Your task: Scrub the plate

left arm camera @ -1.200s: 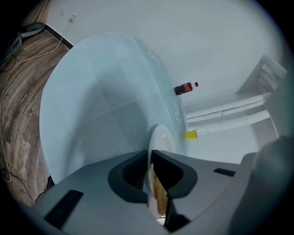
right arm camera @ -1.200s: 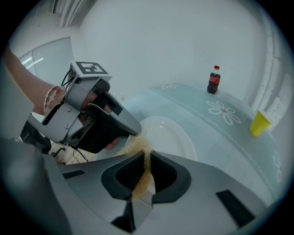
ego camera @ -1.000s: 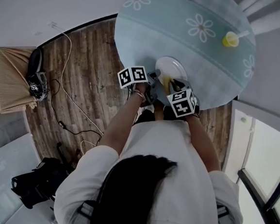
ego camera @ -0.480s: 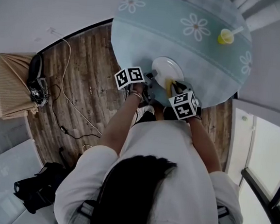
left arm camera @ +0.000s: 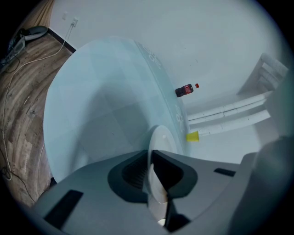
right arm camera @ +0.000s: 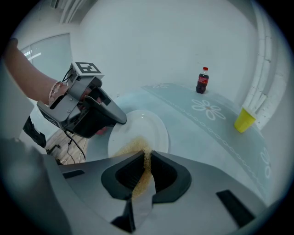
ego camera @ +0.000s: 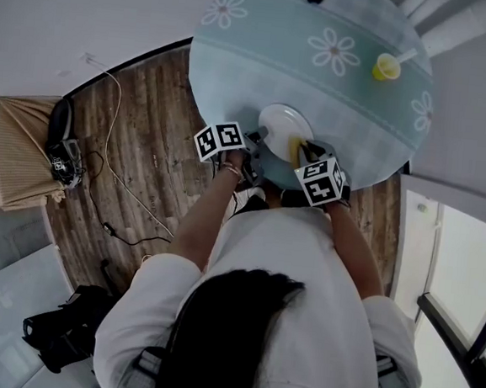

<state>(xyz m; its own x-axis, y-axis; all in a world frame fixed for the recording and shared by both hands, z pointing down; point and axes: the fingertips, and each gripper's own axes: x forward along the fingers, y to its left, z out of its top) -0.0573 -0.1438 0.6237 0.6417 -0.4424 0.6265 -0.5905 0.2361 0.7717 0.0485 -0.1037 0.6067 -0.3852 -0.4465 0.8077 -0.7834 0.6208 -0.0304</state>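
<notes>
Left gripper [left arm camera: 150, 158] is clamped on the near rim of the round white plate [left arm camera: 161, 140], seen edge-on between its jaws, holding it at the near edge of the round pale-blue table with daisy prints [ego camera: 263, 56]. Over on the right, the right gripper [right arm camera: 147, 158] is pinched tight on a thin yellow-brown scrubbing pad [right arm camera: 146, 163], its far end lying on the plate's face. A dark cola bottle [right arm camera: 202, 81] and a yellow cup [right arm camera: 245, 119] stand well back.
</notes>
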